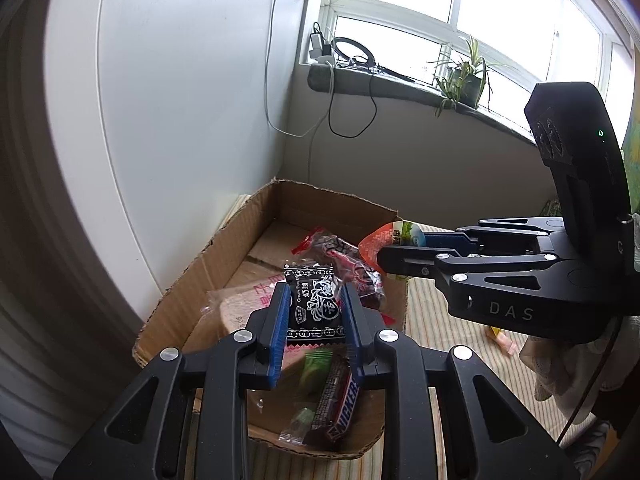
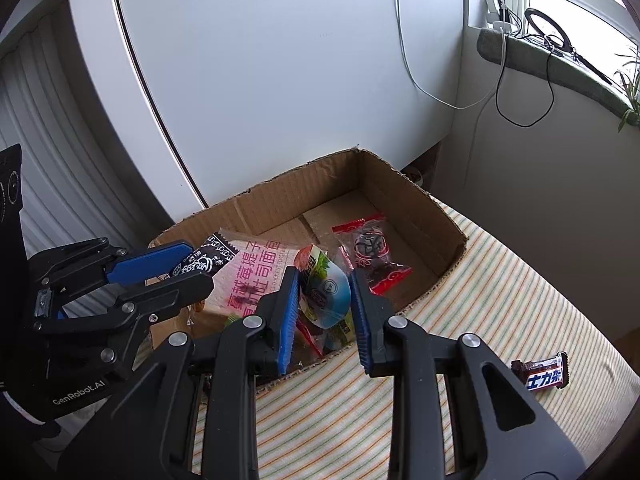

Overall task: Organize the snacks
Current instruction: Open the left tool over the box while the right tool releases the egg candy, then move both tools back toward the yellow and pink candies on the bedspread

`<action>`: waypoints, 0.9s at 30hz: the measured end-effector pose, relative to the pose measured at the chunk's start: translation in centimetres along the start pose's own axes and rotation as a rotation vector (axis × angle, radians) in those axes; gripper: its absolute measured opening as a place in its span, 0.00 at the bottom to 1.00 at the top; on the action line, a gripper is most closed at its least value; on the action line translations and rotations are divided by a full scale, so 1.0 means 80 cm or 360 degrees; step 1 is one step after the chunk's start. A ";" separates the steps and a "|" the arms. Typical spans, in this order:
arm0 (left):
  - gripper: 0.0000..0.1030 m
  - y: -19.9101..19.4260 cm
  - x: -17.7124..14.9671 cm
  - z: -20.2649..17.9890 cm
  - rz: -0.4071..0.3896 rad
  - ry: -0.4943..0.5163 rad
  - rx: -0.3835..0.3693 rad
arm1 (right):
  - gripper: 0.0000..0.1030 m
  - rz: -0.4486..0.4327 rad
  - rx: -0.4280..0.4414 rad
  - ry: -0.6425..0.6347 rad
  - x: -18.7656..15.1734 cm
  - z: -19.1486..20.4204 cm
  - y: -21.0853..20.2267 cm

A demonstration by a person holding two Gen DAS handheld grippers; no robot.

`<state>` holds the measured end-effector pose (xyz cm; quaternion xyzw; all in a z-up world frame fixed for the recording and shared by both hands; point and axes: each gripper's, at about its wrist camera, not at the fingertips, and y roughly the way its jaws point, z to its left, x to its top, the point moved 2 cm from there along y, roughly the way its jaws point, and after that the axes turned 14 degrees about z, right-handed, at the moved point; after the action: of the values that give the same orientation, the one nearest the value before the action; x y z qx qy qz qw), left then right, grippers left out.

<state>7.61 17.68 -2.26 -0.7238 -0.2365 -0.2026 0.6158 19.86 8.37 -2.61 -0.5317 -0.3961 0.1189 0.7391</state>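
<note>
My left gripper (image 1: 315,298) is shut on a black cream puff packet (image 1: 313,305), held over the near end of the open cardboard box (image 1: 188,280). Seen from the right wrist, that gripper (image 2: 194,266) hangs over the box's left side with the black packet (image 2: 208,258) between its blue pads. My right gripper (image 2: 325,286) is shut on an orange, green and blue snack packet (image 2: 326,288), above the box's (image 2: 400,188) front edge. In the left wrist view this gripper (image 1: 386,252) reaches in from the right with the orange packet (image 1: 376,242).
Inside the box lie a red-edged dark candy packet (image 2: 370,254), a pink-lettered toast pack (image 2: 260,276) and a Snickers bar (image 1: 340,404). A second Snickers bar (image 2: 544,372) rests on the striped cloth (image 2: 500,300). A white cabinet (image 2: 260,80) stands behind the box.
</note>
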 end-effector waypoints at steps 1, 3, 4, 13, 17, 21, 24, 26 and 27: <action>0.24 -0.001 -0.001 0.002 -0.0003 -0.0003 0.0002 | 0.26 0.0003 0.0006 -0.0001 0.002 0.002 0.002; 0.24 -0.003 -0.002 0.005 -0.0008 -0.0006 0.0006 | 0.26 0.0008 0.0011 -0.0006 0.003 0.006 0.004; 0.24 -0.004 -0.003 0.006 -0.0011 -0.0009 0.0010 | 0.26 0.0007 0.0006 -0.0007 0.004 0.008 0.005; 0.26 -0.011 -0.006 0.011 -0.0029 -0.0035 0.0028 | 0.48 -0.0037 -0.0022 0.0013 0.000 0.007 -0.006; 0.26 -0.017 -0.008 0.009 -0.0040 -0.0044 0.0022 | 0.48 -0.0050 -0.0038 0.0022 -0.009 0.000 -0.018; 0.26 -0.023 -0.010 -0.001 -0.0055 -0.0036 -0.0002 | 0.49 -0.0062 -0.0064 0.0045 -0.027 -0.017 -0.036; 0.26 -0.024 -0.011 -0.012 -0.0057 -0.0024 -0.0027 | 0.57 -0.0063 -0.0085 0.0077 -0.046 -0.037 -0.052; 0.26 -0.024 -0.011 -0.021 -0.0055 -0.0018 -0.0056 | 0.58 -0.0065 -0.0120 0.0099 -0.059 -0.054 -0.063; 0.26 -0.023 -0.012 -0.027 -0.0053 -0.0009 -0.0066 | 0.58 -0.0065 -0.0135 0.0110 -0.066 -0.062 -0.069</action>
<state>5.73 15.68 -0.98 -0.7330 -0.2460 -0.2155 0.5965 18.59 -0.47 -0.76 -0.5581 -0.3859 0.0684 0.7314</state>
